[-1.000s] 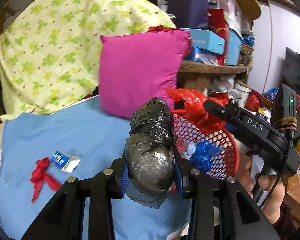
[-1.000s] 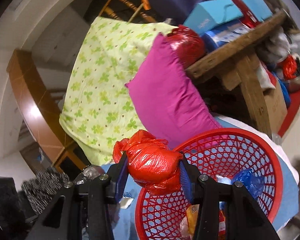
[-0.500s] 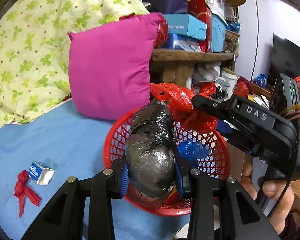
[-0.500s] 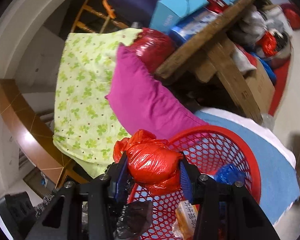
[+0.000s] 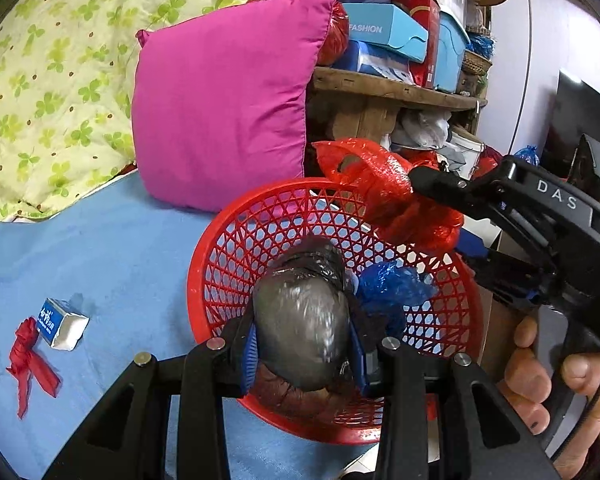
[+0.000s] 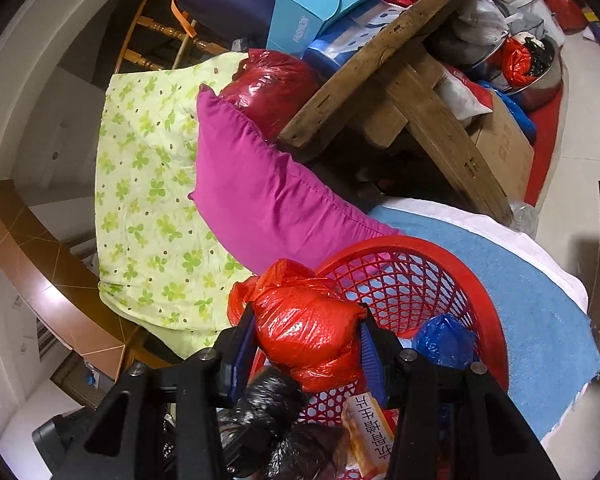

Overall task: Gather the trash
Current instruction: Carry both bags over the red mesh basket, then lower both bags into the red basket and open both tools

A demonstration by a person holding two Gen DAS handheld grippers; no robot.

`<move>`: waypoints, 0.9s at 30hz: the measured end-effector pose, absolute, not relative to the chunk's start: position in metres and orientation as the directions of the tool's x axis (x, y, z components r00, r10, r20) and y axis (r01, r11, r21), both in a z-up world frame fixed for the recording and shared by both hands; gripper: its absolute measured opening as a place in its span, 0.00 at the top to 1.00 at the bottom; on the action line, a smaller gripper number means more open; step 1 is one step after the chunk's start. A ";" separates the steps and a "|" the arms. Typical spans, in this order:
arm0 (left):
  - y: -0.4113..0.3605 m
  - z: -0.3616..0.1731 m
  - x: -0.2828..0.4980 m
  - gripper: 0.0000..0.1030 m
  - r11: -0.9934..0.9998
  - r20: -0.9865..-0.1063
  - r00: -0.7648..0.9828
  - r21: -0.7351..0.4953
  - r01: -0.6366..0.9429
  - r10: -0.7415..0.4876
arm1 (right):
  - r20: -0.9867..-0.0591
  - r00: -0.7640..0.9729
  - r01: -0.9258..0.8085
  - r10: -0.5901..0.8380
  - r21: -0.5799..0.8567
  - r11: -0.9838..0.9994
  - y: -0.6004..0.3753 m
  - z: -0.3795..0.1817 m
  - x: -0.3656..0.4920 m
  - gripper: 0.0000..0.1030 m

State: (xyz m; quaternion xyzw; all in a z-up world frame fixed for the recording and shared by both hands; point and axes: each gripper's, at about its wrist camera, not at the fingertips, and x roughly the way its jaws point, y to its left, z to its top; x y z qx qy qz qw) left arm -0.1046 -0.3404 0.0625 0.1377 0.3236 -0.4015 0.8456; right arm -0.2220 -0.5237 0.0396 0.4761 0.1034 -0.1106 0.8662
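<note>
left wrist view: the left gripper (image 5: pixel 302 354) is clenched on a black bag (image 5: pixel 302 320), hanging over the red basket (image 5: pixel 204 256) at 6 o'clock. the right gripper (image 5: pixel 432 190) at 2 o'clock grips a red bag (image 5: pixel 388 200). a small carton (image 5: pixel 62 322) and red scrap (image 5: pixel 28 356) lie at 8 o'clock.

right wrist view: the right gripper (image 6: pixel 306 350) clamps the red bag (image 6: pixel 304 328) above the basket's (image 6: pixel 492 320) near rim. best to centre each bundle over the basket before letting go.

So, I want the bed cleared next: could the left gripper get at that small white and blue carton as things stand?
Probably not yet. The left gripper is shut on the black bag over the red basket. The carton lies in the open on the blue sheet, beside a red scrap, so the way looks free once the bag drops.
</note>
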 end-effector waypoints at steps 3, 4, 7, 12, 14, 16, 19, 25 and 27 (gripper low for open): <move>-0.341 0.059 -0.104 0.62 0.639 -0.662 0.463 -0.030 0.769 -0.589 | -0.292 0.952 0.298 -0.094 0.803 0.517 -0.525 0.038 -0.222 0.51; -0.342 0.059 -0.104 0.62 0.638 -0.664 0.463 -0.029 0.769 -0.588 | -0.294 0.951 0.299 -0.094 0.803 0.515 -0.525 0.038 -0.222 0.51; -0.344 0.057 -0.104 0.62 0.638 -0.666 0.469 -0.013 0.770 -0.581 | -0.301 0.949 0.304 -0.091 0.803 0.513 -0.525 0.037 -0.222 0.51; -0.345 0.056 -0.105 0.61 0.648 -0.664 0.497 0.025 0.761 -0.558 | -0.311 0.946 0.314 -0.093 0.802 0.508 -0.525 0.035 -0.221 0.50; -0.344 0.056 -0.105 0.61 0.654 -0.660 0.511 0.040 0.756 -0.550 | -0.311 0.946 0.315 -0.095 0.803 0.506 -0.525 0.035 -0.221 0.50; -0.344 0.057 -0.105 0.61 0.661 -0.654 0.529 0.059 0.748 -0.540 | -0.315 0.945 0.318 -0.094 0.803 0.504 -0.525 0.035 -0.221 0.50; -0.342 0.058 -0.106 0.59 0.667 -0.644 0.550 0.081 0.741 -0.532 | -0.314 0.945 0.318 -0.094 0.804 0.502 -0.525 0.035 -0.221 0.50; -0.339 0.061 -0.109 0.53 0.674 -0.621 0.583 0.116 0.729 -0.524 | -0.318 0.943 0.321 -0.093 0.804 0.502 -0.525 0.035 -0.220 0.50; -0.338 0.061 -0.108 0.52 0.678 -0.617 0.588 0.118 0.726 -0.522 | -0.320 0.943 0.320 -0.088 0.805 0.500 -0.524 0.034 -0.219 0.49</move>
